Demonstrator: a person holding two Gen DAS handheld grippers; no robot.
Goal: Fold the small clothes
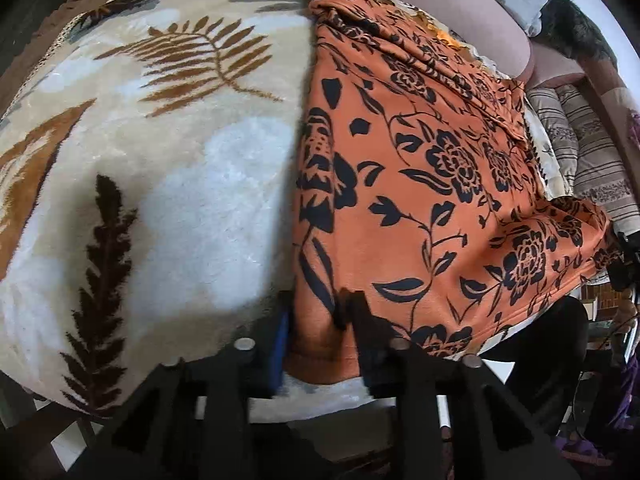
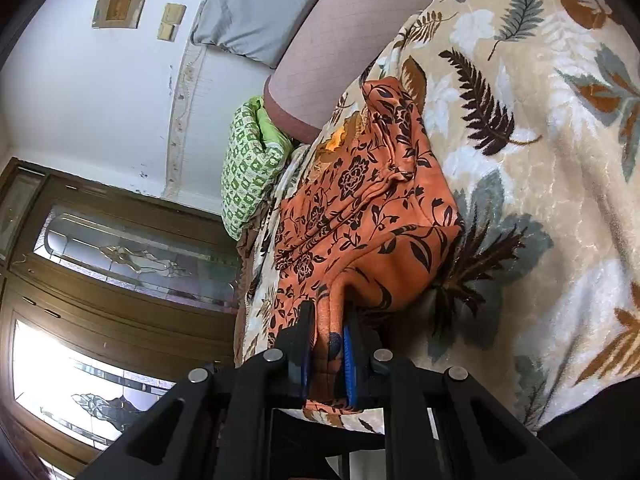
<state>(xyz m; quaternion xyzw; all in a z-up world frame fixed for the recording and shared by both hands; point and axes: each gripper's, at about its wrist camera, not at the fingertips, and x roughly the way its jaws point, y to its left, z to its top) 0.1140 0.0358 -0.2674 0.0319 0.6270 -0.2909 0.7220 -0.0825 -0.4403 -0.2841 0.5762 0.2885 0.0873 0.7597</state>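
An orange garment [image 1: 420,180] with a black flower print lies spread on a cream blanket [image 1: 160,160] patterned with leaves. In the left wrist view, my left gripper [image 1: 318,316] points down at the garment's near left corner. Its jaws stand apart, with the cloth's edge lying between them and no clear pinch. In the right wrist view, the same garment [image 2: 360,208] lies partly bunched on the blanket [image 2: 540,160]. My right gripper [image 2: 330,316] is shut on a raised fold of its near edge, squeezed between the blue pads [image 2: 349,356].
A mauve bolster [image 2: 340,52] and a grey pillow [image 2: 256,4] lie at the head of the bed. A green patterned cushion [image 2: 248,168] sits beyond the garment. Striped bedding [image 1: 592,152] is at the right. A wooden door with glass panes [image 2: 120,248] stands past the bed's edge.
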